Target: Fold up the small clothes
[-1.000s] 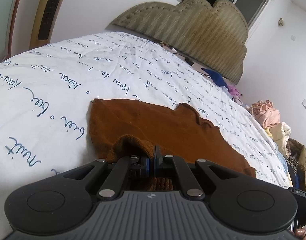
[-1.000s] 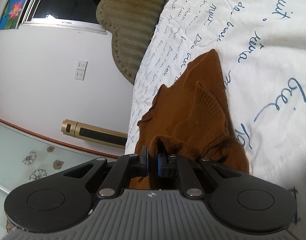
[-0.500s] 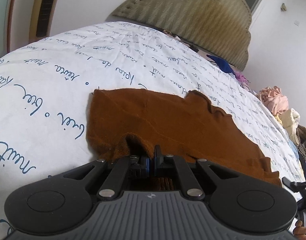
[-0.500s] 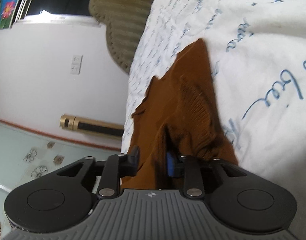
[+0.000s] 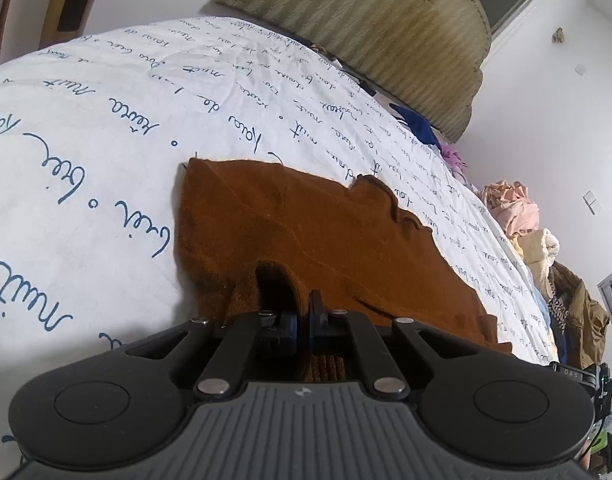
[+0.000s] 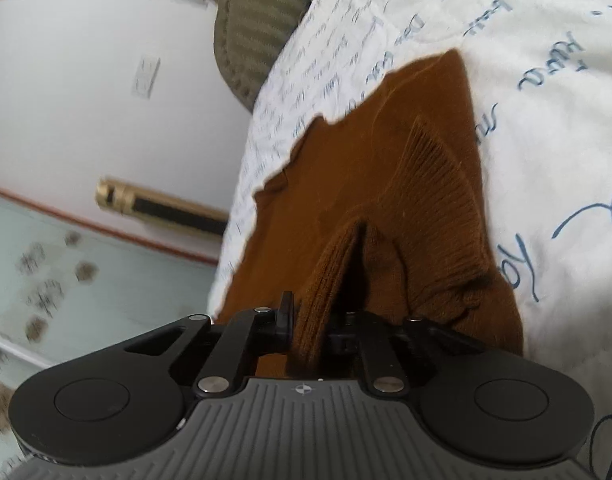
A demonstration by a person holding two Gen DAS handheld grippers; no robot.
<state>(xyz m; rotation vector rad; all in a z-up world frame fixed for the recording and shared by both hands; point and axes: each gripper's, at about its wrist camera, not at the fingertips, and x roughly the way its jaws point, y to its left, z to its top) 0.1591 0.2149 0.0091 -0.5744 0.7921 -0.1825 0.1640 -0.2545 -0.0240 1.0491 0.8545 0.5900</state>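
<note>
A small rust-brown knit garment [image 5: 306,236] lies spread on the white bedsheet with blue script [image 5: 106,128]. My left gripper [image 5: 303,320] is at its near edge, jaws nearly together with a narrow gap, and a fold of the ribbed hem stands up just left of them. In the right wrist view the same garment [image 6: 370,168] lies along the sheet's left side. My right gripper [image 6: 310,320] has its jaws parted, with a raised fold of ribbed hem [image 6: 326,280] between them.
An olive padded headboard [image 5: 386,28] stands at the far end of the bed. A pile of clothes [image 5: 522,216] lies at the bed's right side. A gold and black tube [image 6: 154,208] leans by the wall left of the bed, above a tiled floor [image 6: 66,280].
The right gripper's jaws have opened from shut, with the hem fold loose between them. The left gripper has loosened slightly on the hem. The garment lies flatter and wider.
</note>
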